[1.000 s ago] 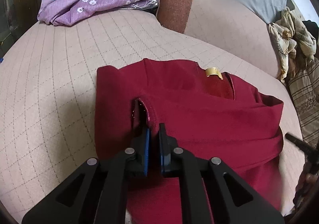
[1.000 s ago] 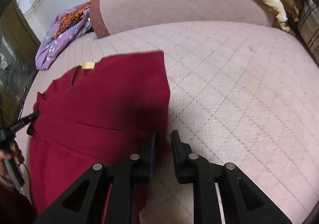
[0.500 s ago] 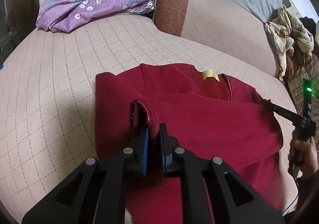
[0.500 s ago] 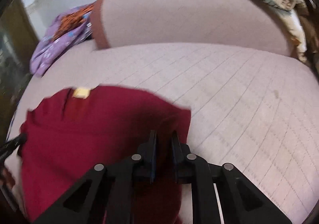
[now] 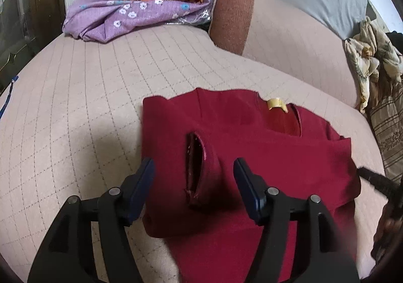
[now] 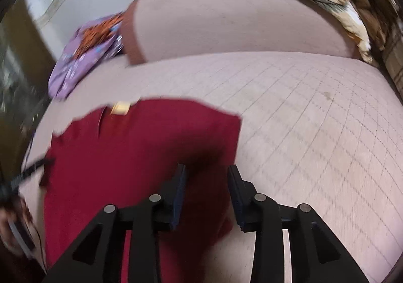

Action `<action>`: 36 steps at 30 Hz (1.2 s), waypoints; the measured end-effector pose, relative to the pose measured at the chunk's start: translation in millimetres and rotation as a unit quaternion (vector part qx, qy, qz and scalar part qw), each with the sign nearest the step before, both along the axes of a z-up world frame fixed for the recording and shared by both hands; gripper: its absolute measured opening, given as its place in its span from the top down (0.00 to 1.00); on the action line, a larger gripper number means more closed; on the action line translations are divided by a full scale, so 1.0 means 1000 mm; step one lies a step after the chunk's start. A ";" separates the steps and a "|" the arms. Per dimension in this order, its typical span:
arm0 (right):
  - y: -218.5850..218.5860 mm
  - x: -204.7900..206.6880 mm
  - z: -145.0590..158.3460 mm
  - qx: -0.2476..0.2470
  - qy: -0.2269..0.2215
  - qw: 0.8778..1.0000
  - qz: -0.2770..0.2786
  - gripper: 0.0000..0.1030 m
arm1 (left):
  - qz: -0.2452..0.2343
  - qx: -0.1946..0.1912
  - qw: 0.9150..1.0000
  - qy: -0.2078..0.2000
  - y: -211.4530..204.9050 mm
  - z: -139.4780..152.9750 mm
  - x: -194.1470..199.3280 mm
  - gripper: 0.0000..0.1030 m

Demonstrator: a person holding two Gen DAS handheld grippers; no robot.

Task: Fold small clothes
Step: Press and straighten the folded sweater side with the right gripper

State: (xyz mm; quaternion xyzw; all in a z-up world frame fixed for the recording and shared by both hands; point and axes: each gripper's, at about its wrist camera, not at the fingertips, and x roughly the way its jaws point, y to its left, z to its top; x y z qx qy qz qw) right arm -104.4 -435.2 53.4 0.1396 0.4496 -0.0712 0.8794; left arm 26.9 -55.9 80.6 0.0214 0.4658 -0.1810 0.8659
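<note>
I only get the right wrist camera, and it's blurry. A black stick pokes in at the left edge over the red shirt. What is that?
Observer: A finger of the left gripper, which hangs over the other side of the red shirt.
Operator: Is it holding the cloth?
Observer: No. Its jaws are opening and the pads press on nothing.
Operator: What lies under it?
Observer: A sleeve folded onto the shirt's body, with its cuff opening between the two fingers.
</note>
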 end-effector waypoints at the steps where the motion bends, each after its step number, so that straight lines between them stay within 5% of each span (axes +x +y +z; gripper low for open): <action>1: 0.005 -0.001 -0.005 -0.006 0.009 1.000 0.008 0.68 | 0.000 0.004 1.000 0.001 -0.001 -0.002 -0.001 0.38; 5: 0.013 -0.009 -0.037 -0.035 0.061 0.998 0.008 0.68 | -0.012 0.038 0.999 0.006 -0.007 -0.008 -0.005 0.38; 14: 0.021 0.003 0.006 -0.015 -0.006 1.000 -0.002 0.58 | -0.009 0.055 0.998 0.001 -0.011 -0.015 -0.002 0.31; 19: 0.034 0.038 -0.004 -0.035 0.001 0.999 0.021 0.58 | -0.008 0.059 0.998 0.003 -0.012 -0.018 0.001 0.29; 27: 0.017 0.068 -0.035 -0.035 0.026 0.999 -0.015 0.51 | -0.003 0.059 0.998 0.009 -0.011 -0.022 0.007 0.26; 36: 0.031 -0.001 -0.019 -0.033 0.025 0.999 -0.007 0.48 | 0.000 0.063 0.998 0.003 -0.012 -0.023 0.005 0.25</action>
